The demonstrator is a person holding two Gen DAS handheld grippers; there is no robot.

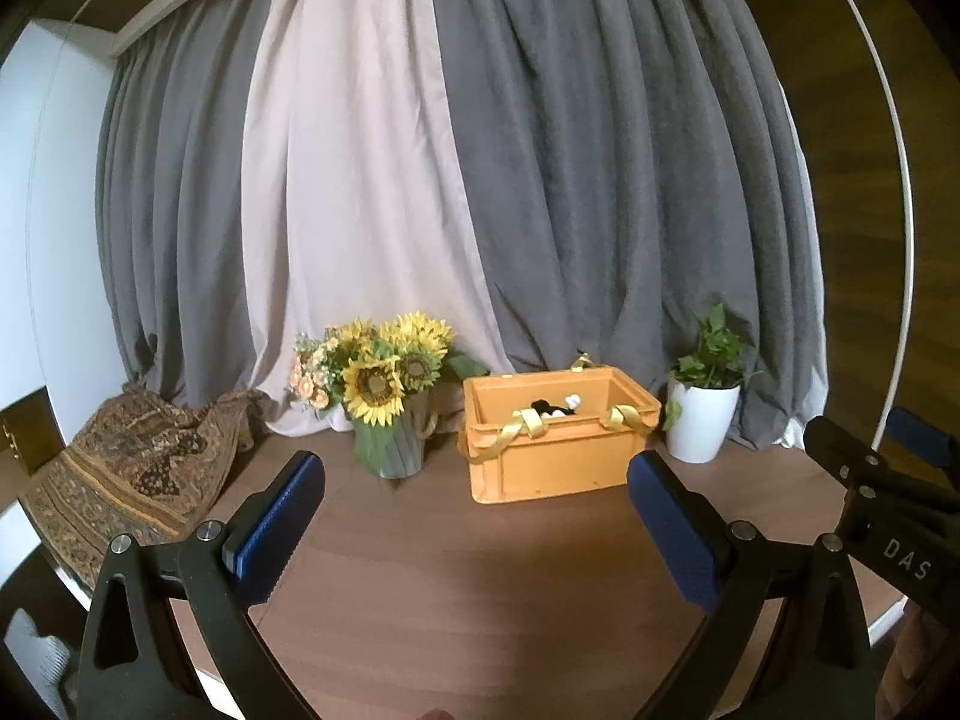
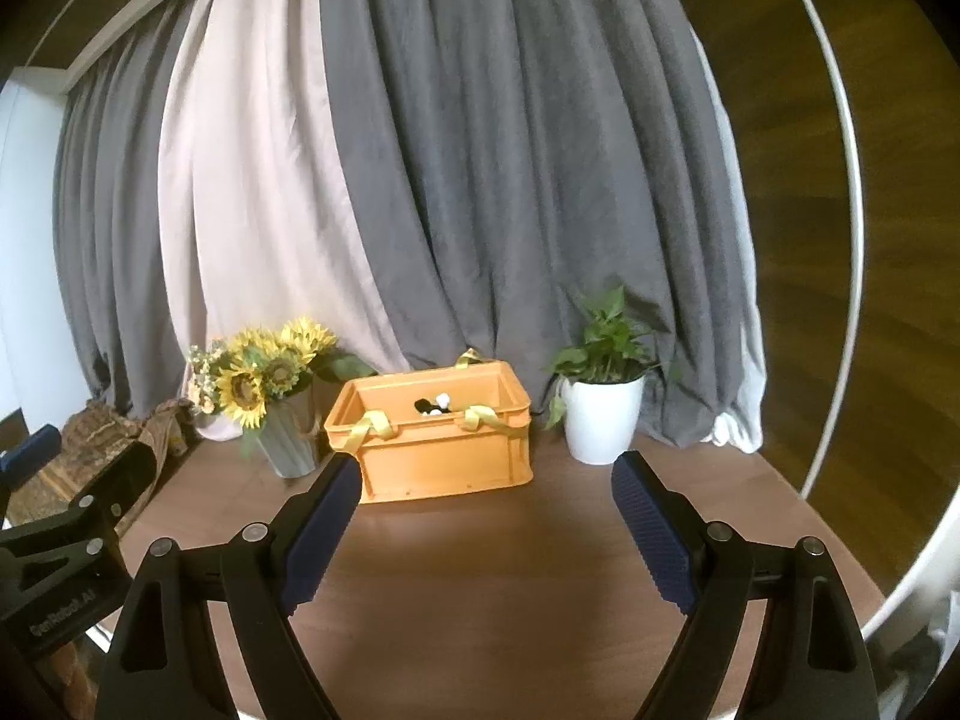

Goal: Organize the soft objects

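An orange plastic crate (image 1: 555, 459) (image 2: 444, 456) stands on the brown table (image 1: 456, 576) (image 2: 480, 570) near the back. Yellow ribbons (image 1: 525, 423) (image 2: 375, 423) hang over its front rim. A black and white soft object (image 1: 555, 405) (image 2: 433, 404) lies inside it, mostly hidden by the wall. My left gripper (image 1: 480, 480) is open and empty, in front of the crate. My right gripper (image 2: 486, 480) is open and empty, also in front of the crate. The right gripper shows at the right edge of the left wrist view (image 1: 870, 480).
A vase of sunflowers (image 1: 384, 396) (image 2: 270, 396) stands left of the crate. A white pot with a green plant (image 1: 702, 414) (image 2: 603, 408) stands to its right. A patterned brown cloth (image 1: 132, 468) (image 2: 90, 444) lies at the far left. Grey and pink curtains hang behind.
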